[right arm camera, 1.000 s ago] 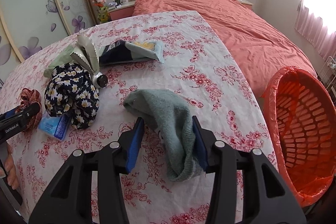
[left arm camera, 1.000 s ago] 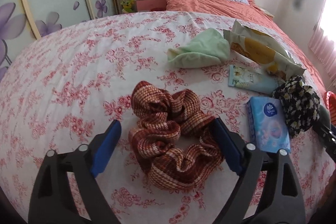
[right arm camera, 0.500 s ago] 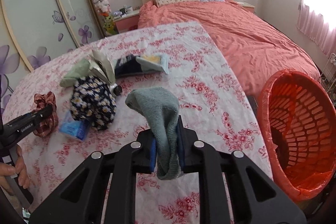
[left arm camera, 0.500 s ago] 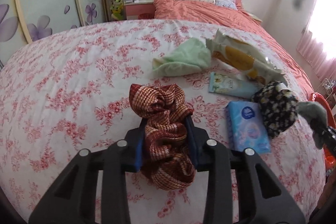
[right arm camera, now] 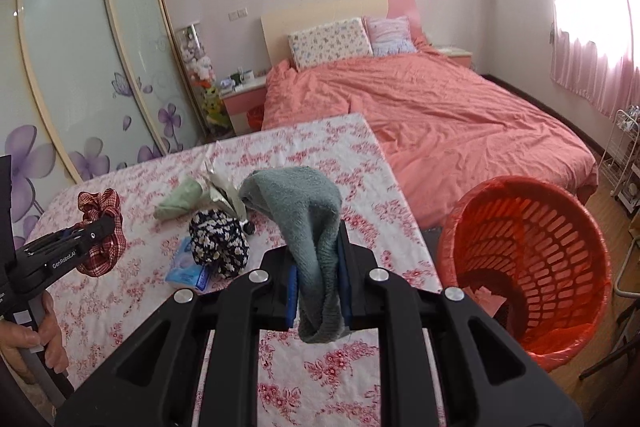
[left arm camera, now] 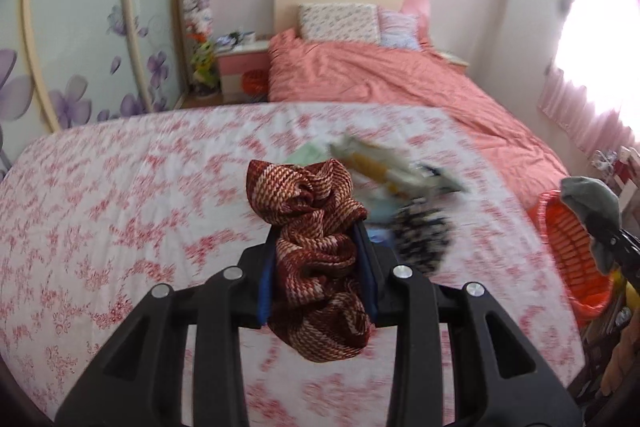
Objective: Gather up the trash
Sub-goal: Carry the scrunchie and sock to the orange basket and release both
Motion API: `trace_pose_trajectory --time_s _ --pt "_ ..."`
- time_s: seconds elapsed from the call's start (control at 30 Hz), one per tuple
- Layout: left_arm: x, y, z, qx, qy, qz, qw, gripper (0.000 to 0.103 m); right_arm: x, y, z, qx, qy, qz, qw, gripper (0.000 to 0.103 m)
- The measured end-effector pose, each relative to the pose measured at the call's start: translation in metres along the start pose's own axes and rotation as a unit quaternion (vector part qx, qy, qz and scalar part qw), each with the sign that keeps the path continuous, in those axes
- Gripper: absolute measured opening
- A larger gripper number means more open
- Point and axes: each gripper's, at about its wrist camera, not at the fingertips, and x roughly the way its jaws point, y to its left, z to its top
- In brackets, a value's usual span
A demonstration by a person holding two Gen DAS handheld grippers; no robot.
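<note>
My left gripper (left arm camera: 318, 269) is shut on a red-and-white woven scrunchie (left arm camera: 316, 227), which hangs clear of the flowered tablecloth (left arm camera: 120, 227). In the right wrist view the same scrunchie (right arm camera: 100, 223) shows at the left in that gripper. My right gripper (right arm camera: 318, 277) is shut on a grey-green sock (right arm camera: 308, 219), lifted off the table. The orange slatted bin (right arm camera: 532, 259) with its red liner stands on the floor just right of the table. A black daisy-print scrunchie (right arm camera: 218, 241), a blue tissue pack (right arm camera: 188, 267), a pale green cloth (right arm camera: 180, 201) and crumpled wrappers (right arm camera: 224, 189) lie on the table.
The table's right edge (right arm camera: 404, 203) runs beside the bin. Beyond it stands a bed with a salmon cover (right arm camera: 440, 115). Sliding wardrobe doors (right arm camera: 80, 59) line the left wall. A wire rack (right arm camera: 624, 155) is at the far right. A hand (right arm camera: 36, 339) holds the left gripper's handle.
Both grippers closed on their pieces, the left on the woven scrunchie and the right on the sock, and lifted them off the table. The bin has come further into view.
</note>
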Motion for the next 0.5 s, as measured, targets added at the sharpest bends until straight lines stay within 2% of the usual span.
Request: trace_pose_trajectory --time_s 0.27,0.5 --pt "-0.044 -0.066 0.010 0.043 -0.043 -0.067 0.9959 0.034 -0.033 -0.026 0.005 0.035 -0.045 -0.022 0.998 0.016" --pt "-0.056 -0.121 0.016 0.074 -0.056 -0.120 0.9885 0.034 -0.055 -0.062 0.006 0.075 -0.073 -0.051 0.993 0.016"
